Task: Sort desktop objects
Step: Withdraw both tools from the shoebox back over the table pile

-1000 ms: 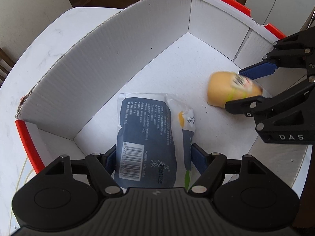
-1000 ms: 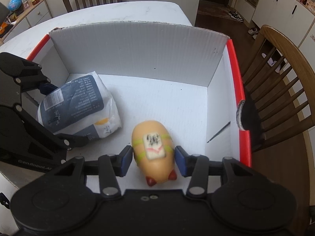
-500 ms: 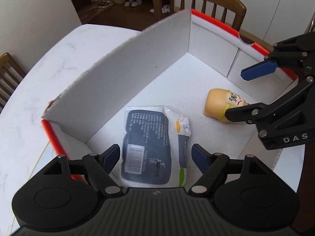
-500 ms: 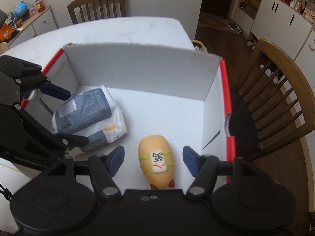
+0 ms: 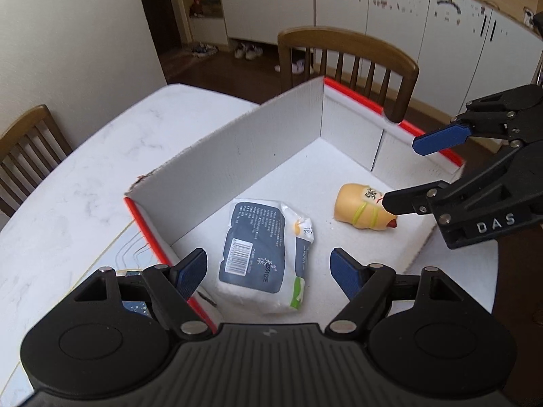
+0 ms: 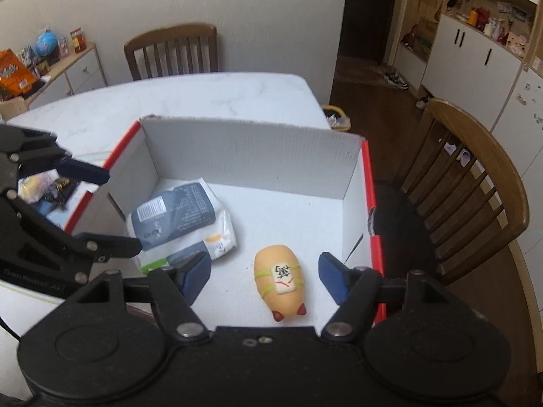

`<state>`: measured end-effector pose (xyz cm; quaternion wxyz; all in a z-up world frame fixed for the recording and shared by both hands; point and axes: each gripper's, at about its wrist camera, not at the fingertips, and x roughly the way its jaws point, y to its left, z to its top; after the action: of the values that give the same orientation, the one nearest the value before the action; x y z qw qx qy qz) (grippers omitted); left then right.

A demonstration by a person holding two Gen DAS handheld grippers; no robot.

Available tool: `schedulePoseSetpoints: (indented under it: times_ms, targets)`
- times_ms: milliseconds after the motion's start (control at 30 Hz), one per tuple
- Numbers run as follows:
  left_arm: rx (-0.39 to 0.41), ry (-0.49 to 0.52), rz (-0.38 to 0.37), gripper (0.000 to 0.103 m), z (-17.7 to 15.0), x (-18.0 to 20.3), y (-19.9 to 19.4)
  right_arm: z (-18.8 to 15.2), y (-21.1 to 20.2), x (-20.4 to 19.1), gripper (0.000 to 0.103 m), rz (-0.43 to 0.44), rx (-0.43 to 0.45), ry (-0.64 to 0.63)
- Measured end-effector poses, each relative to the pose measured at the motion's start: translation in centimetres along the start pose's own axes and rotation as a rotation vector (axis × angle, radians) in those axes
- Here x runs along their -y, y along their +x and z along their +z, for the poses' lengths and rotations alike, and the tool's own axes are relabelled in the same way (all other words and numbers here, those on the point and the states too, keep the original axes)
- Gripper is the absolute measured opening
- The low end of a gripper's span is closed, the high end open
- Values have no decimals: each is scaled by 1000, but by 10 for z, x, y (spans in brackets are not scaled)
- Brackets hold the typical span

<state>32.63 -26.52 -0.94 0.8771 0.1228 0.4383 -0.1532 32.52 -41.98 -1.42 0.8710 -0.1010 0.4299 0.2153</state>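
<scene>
Tissue pack (image 5: 261, 252) and toy (image 6: 280, 278) lie apart on the box (image 6: 251, 156) floor, both delivered. Your left gripper (image 5: 268, 266) and right gripper (image 6: 263, 276), jaws just opening, grasp nothing; clutter outside the box's left wall looks unsorted.

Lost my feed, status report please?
Left gripper open; right gripper open, jaws just widened. Tissue pack and toy lying loose in box. Nothing in the way.

We are in a home, in its dining room: wooden chairs (image 6: 475, 183) ring a white marble table (image 6: 210, 95), white cabinets (image 5: 390, 27) line the wall, shoes (image 5: 249, 51) lie on the dark floor, and a sideboard (image 6: 73, 68) holds a globe (image 6: 45, 42) (toys beside it).
</scene>
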Motion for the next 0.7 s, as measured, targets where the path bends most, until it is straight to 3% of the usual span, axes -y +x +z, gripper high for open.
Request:
schedulePoseSetpoints:
  times_ms: [133, 700]
  targets:
    - [59, -33, 12, 79, -9, -3, -23, -4, -11, -7, 80, -14, 30, 11]
    - [179, -29, 53, 84, -54, -13, -88, -22, -48, -62, 91, -18, 151, -9]
